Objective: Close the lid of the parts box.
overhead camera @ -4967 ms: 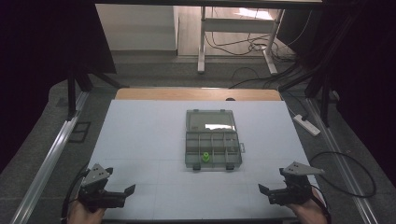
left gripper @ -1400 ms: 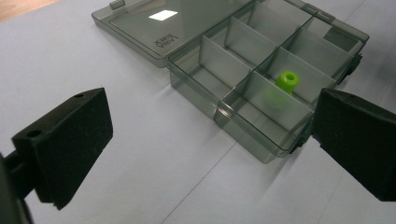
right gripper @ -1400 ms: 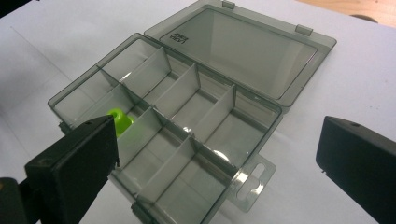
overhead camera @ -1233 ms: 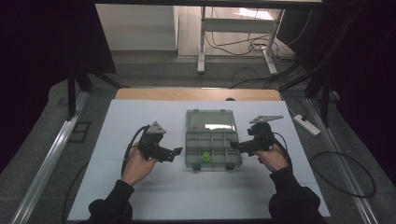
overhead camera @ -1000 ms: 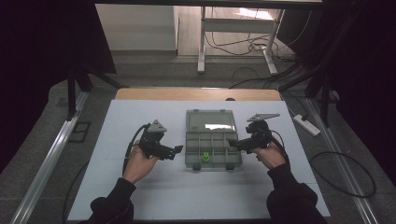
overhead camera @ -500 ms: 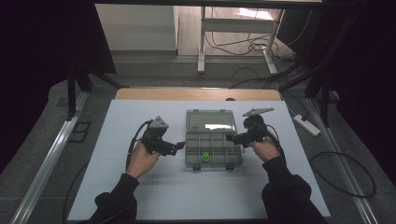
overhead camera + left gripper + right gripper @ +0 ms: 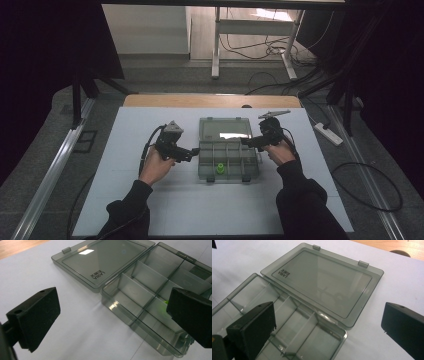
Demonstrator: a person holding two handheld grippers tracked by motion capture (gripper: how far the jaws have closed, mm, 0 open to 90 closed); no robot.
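Box (image 7: pixel 227 150) sits open at frame centre, lid (image 7: pixel 224 129) flat behind it. I keep both claws wide open and empty, left gripper (image 7: pixel 192 152) and right gripper (image 7: pixel 246 142) at its sides. I approach slowly, level, avoiding the green piece (image 7: pixel 219 168).

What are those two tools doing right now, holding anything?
Left tool: open, holding nothing, at the box's left side.
Right tool: open, holding nothing, at its right side.
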